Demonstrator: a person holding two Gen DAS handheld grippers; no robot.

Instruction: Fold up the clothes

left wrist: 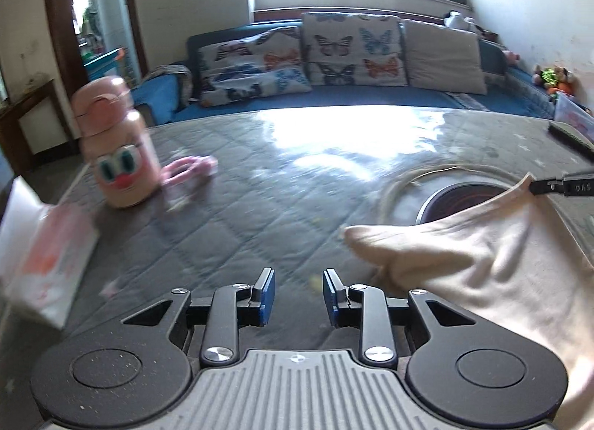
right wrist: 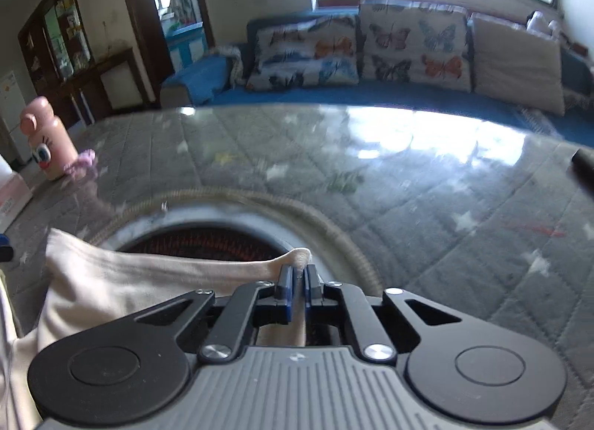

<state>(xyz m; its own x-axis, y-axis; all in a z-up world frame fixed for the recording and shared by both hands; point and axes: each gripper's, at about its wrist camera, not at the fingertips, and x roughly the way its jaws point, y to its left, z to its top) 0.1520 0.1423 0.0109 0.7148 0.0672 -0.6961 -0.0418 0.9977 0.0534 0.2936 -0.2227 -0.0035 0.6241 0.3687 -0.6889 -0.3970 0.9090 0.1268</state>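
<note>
With your right gripper (right wrist: 299,281) pinched tight on a corner of the cream garment (left wrist: 482,274), which lies on the quilted counter (left wrist: 230,214) partly over a round opening, bring your left gripper (left wrist: 299,290) (fingers apart, nothing between them) to the near edge and grip before lifting.

My left hand-held gripper (left wrist: 299,294) hangs over the grey quilted tabletop (left wrist: 230,214), its blue pads parted with nothing between them. Just right of it lies the cream garment (left wrist: 482,266), one corner pulled up by my right hand-held gripper (left wrist: 534,186) at the frame's edge. A dark round opening (left wrist: 460,196) shows behind the cloth. Far left stands a pink bottle (left wrist: 118,147), blurred.
</note>
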